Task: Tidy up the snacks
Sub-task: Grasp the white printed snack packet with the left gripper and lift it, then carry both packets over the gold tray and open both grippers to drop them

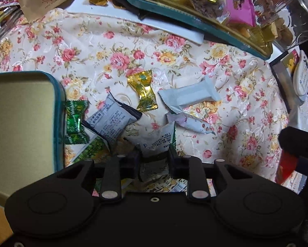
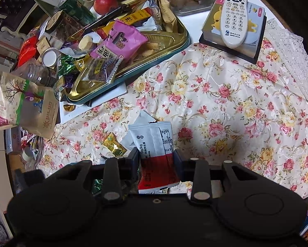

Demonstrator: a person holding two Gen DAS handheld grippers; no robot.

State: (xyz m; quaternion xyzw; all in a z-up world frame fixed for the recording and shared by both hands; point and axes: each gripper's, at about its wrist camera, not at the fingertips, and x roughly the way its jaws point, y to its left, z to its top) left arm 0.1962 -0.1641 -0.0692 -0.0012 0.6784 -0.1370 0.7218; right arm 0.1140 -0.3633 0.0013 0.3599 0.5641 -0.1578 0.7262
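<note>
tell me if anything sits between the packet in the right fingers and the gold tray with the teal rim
Nothing visible blocks it. The red-and-white packet is held in the right gripper, and only bare floral cloth lies between it and the gold tray. The tray itself is crowded, with a pink packet among the snacks.

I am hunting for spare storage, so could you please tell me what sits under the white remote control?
The remote lies on a cartoon-bear box; its contents cannot be seen.
</note>
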